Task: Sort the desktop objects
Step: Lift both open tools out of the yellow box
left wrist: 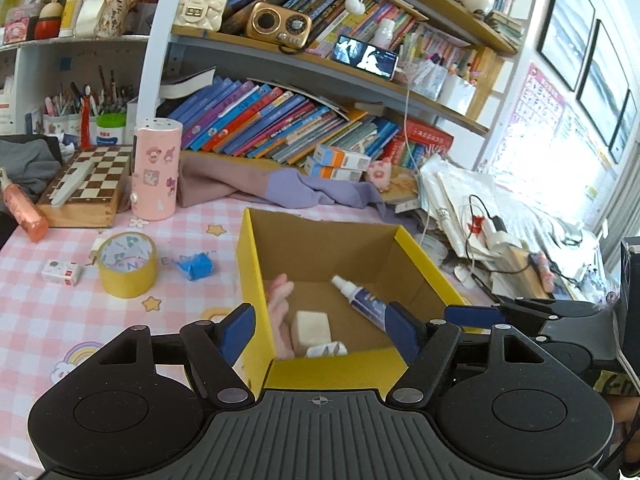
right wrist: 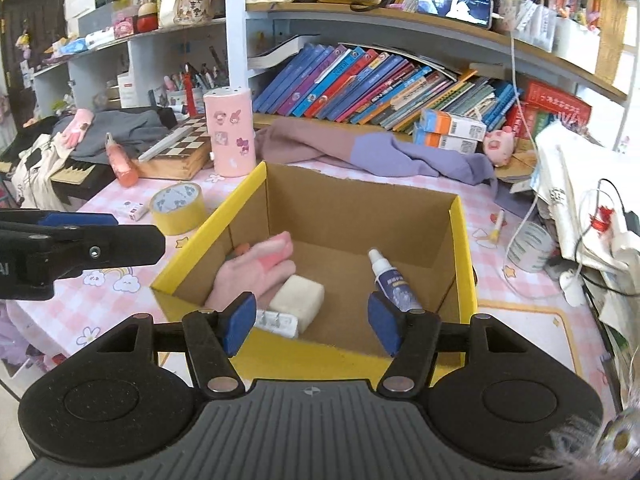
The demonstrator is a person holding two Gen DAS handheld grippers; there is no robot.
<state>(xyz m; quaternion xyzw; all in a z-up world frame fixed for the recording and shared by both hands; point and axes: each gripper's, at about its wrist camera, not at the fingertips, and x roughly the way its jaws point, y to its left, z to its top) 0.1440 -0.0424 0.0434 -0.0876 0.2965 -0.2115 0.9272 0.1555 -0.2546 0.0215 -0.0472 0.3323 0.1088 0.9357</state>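
Observation:
A yellow cardboard box [left wrist: 250, 264] [right wrist: 464, 248] stands on the pink checked desk. Inside lie a pink glove [left wrist: 280, 300] [right wrist: 256, 268], a cream block [left wrist: 311, 330] [right wrist: 298, 296], a white plug [left wrist: 326, 350] [right wrist: 278, 322] and a spray bottle [left wrist: 360, 300] [right wrist: 394, 280]. My left gripper [left wrist: 320, 334] is open and empty over the box's near left corner. My right gripper [right wrist: 312, 320] is open and empty over the near wall. On the desk lie a yellow tape roll [left wrist: 127, 264] [right wrist: 178, 208], a blue wrapped piece [left wrist: 196, 266] and a small white box [left wrist: 62, 272] [right wrist: 134, 210].
A pink cylinder [left wrist: 156, 168] [right wrist: 230, 134], a chessboard box [left wrist: 86, 188] [right wrist: 180, 152], an orange bottle [left wrist: 24, 212] [right wrist: 122, 164] and purple cloth [left wrist: 280, 184] [right wrist: 400, 152] lie behind. Bags and cables [left wrist: 480, 216] [right wrist: 580, 208] crowd the right. The left gripper's finger [right wrist: 80, 248] shows at the right wrist view's left.

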